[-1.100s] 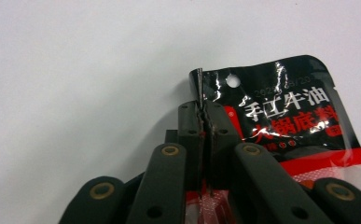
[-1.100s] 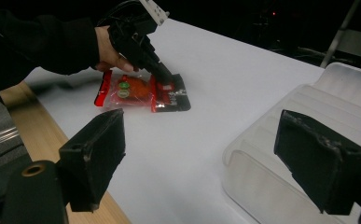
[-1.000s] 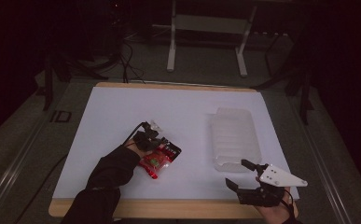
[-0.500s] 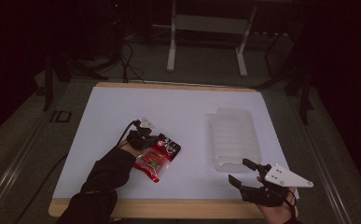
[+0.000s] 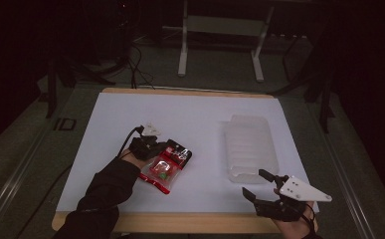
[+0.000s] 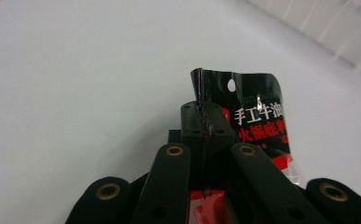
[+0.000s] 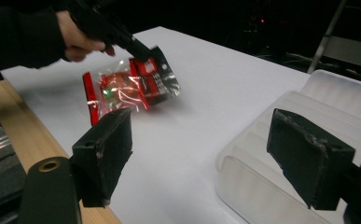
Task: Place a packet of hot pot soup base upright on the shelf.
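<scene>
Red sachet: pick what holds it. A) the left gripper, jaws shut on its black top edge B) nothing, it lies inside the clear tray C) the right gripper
A: the left gripper pinches the red sachet by its black edge; the right gripper stands open beside the clear tray.

Left gripper (image 6: 205,122) jaws are rising from 6 o'clock, pressing together on the thin edge of a red-and-black packet (image 6: 257,116). The packet's black top with a small hang hole is sticking up past the tips toward 1 o'clock, white characters printed on it, red lower part showing at 6 o'clock between the linkage. White table surface (image 6: 75,84) is lying behind, with a translucent ridged tray (image 6: 336,28) sitting at 2 o'clock.
</scene>
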Demonstrator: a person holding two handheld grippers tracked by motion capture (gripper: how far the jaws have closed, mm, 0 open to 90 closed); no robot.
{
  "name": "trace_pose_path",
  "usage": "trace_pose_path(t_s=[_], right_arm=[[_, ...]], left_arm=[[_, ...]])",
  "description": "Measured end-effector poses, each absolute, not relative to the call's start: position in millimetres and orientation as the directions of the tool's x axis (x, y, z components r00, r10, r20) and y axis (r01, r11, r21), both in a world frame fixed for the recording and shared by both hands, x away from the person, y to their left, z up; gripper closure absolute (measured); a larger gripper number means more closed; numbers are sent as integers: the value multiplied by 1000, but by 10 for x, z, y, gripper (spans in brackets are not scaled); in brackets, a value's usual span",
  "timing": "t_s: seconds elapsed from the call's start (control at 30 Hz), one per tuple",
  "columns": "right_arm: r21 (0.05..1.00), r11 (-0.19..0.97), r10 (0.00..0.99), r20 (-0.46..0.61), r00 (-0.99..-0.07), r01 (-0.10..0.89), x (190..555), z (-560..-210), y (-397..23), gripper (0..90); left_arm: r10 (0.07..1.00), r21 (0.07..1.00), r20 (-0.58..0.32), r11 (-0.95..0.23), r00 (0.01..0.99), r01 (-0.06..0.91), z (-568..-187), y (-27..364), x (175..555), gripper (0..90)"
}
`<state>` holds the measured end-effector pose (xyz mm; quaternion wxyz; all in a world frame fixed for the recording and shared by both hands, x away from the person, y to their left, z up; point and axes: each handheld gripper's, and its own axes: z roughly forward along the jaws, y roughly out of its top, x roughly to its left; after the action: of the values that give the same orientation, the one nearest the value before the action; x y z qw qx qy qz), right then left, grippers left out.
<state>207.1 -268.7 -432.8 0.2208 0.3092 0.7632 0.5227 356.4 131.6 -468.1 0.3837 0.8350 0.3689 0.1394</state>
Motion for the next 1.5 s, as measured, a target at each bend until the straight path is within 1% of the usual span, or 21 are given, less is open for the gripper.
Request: trace_pose_path(t_s=[0.13, 0.37, 0.57, 0.7, 0.77, 1.03, 1.13, 1.5], right_arm=[[931, 266, 702, -11, -712, 248, 2082, -4337, -2692, 221], [936, 250, 705, 0, -709, 249, 2086, -4333, -2709, 222], [937, 253, 702, -6, -712, 242, 2076, -4318, -2709, 227], [940, 207, 692, 57, -720, 273, 2088, -4299, -2737, 235], [940, 208, 694, 53, -718, 271, 2089, -4289, -2745, 252], [934, 238, 694, 27, -720, 265, 2076, -4269, -2721, 254], [935, 248, 693, 12, -721, 255, 2080, -4232, -2725, 275], [941, 280, 677, -52, -734, 191, 2227, -3926, -2737, 276]], left_arm=[[717, 760, -43, -428, 696, 488, -4590, 1312, 3501, 891], [703, 783, -60, -407, 708, 470, -4453, 1310, 3419, 891], [683, 808, -55, -397, 728, 434, -4345, 1302, 3333, 892], [676, 825, -55, -384, 735, 415, -4258, 1294, 3279, 891], [670, 832, -58, -377, 740, 407, -4219, 1291, 3263, 891], [660, 873, -55, -333, 749, 358, -4043, 1274, 3200, 892], [653, 889, -60, -308, 755, 337, -3969, 1267, 3165, 892], [600, 930, -89, -235, 795, 282, -3754, 1235, 3008, 892]])
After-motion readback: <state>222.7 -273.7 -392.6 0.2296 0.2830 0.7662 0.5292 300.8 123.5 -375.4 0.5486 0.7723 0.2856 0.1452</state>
